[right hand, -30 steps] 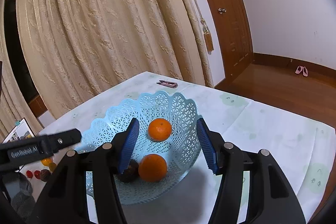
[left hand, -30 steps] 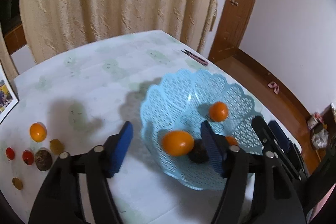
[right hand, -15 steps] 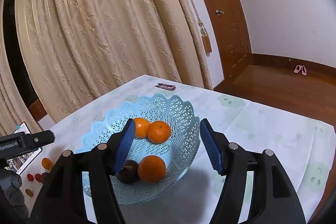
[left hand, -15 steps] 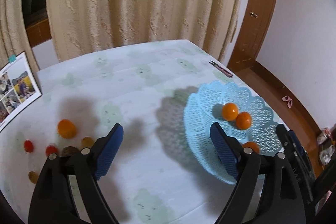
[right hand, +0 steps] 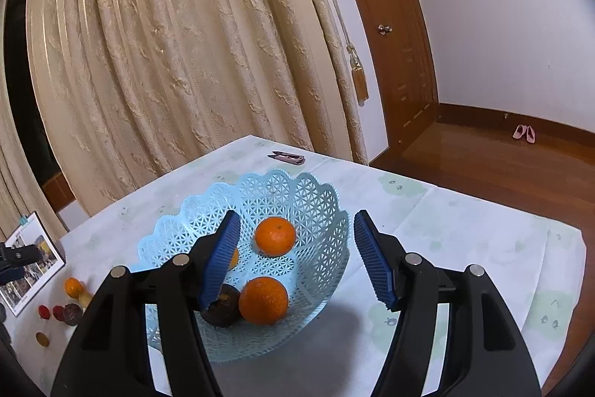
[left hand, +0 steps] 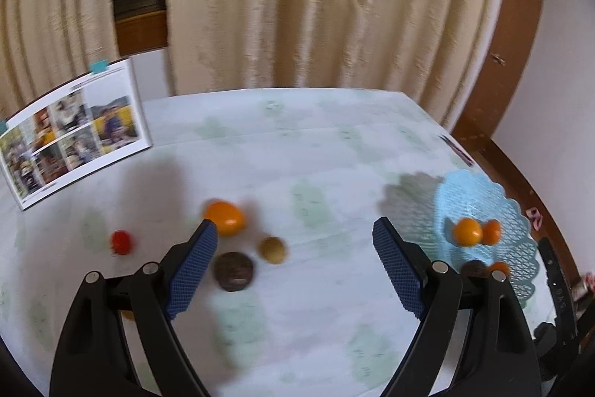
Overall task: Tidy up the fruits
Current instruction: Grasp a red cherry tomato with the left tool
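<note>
Several loose fruits (left hand: 232, 271) near photo card (left hand: 74, 131) — basket (right hand: 193, 229) well apart.

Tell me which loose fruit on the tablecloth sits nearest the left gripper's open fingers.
The dark brown round fruit, lying just inside the left gripper beside its left finger. The orange citrus, small tan fruit and red fruit lie farther out.

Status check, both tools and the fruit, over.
Left tool open, empty, above loose fruit. Right tool open over basket. Nothing blocking.
</note>
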Tool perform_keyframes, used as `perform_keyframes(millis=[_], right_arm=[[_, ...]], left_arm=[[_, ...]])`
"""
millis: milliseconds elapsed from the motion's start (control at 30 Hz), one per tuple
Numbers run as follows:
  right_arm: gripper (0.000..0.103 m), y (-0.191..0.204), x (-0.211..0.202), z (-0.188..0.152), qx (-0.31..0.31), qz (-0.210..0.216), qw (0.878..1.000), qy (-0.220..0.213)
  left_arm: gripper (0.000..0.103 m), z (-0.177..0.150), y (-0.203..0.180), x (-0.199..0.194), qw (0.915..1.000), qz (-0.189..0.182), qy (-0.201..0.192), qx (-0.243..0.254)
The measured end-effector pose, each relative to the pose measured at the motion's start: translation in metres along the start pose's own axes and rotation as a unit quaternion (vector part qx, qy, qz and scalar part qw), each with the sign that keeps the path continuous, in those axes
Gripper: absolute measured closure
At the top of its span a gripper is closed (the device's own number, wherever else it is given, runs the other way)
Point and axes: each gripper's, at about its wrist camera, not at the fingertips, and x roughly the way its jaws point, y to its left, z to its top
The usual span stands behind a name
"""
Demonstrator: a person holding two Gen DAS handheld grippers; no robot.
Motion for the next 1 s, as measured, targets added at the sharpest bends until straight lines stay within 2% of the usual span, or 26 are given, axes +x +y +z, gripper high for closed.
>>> perform_keyframes(millis=[267,367,600,767,867,1000], right_arm=[[0.037,0.018,-0.005,0.001,-0.012,0.021,1.0,0.009],[0.03,0.035,-0.01,0.002,-0.029,0.043,0.999,0.009],[0.03,0.08,-0.016,-0.001,-0.069,0.102,0.992,0.03],[0.03,0.108,-0.016,-0.006,-0.09,0.137,0.985,0.053],[0.03,0.124,-0.015,-0.011,-0.107,0.152,0.98,0.065],[0.03,0.141,-0.011,-0.017,-0.124,0.171,0.974,0.082]], left_arm=[[0.018,-0.002,0.058,-0.006,0.9986,0.034,0.0,-0.041],[0.018,-0.001,0.078,-0.006,0.9973,0.045,0.001,-0.057],[0.018,-0.003,0.129,0.001,0.992,0.078,0.012,-0.099],[0.019,-0.011,0.157,0.024,0.9877,0.092,0.04,-0.12],[0.024,-0.016,0.165,0.038,0.9858,0.095,0.059,-0.125],[0.035,-0.023,0.171,0.057,0.9843,0.095,0.082,-0.123]])
